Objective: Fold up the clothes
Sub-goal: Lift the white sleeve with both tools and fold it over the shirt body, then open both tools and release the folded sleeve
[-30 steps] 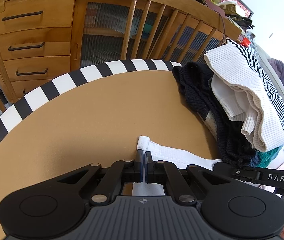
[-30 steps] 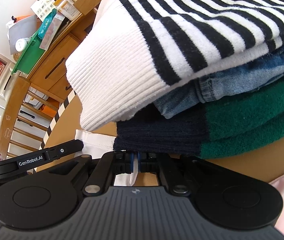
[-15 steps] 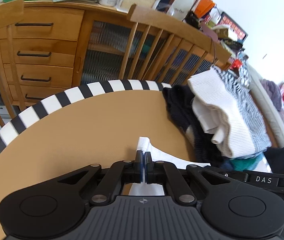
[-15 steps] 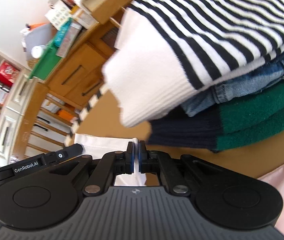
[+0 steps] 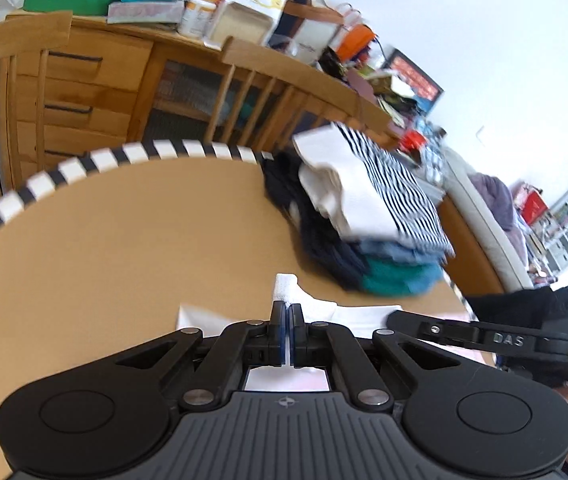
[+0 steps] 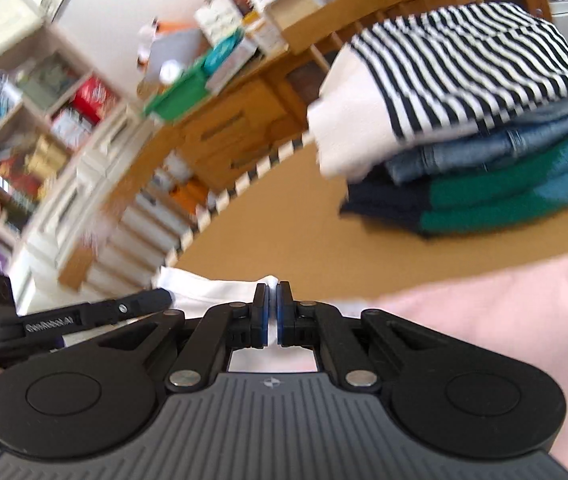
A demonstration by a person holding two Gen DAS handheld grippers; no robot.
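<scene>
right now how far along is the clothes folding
Done: a folded stack with the black-and-white striped knit top uppermost sits on the tan table. In hand: the left claw and right claw are each shut on an edge of the white garment. Left: folding it and stacking it.

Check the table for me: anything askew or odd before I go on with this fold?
The clothes stack is a bit uneven: the striped sweater on top overhangs the jeans below it. Otherwise nothing stands out. Both grippers, left and right, are shut on the white garment.
</scene>
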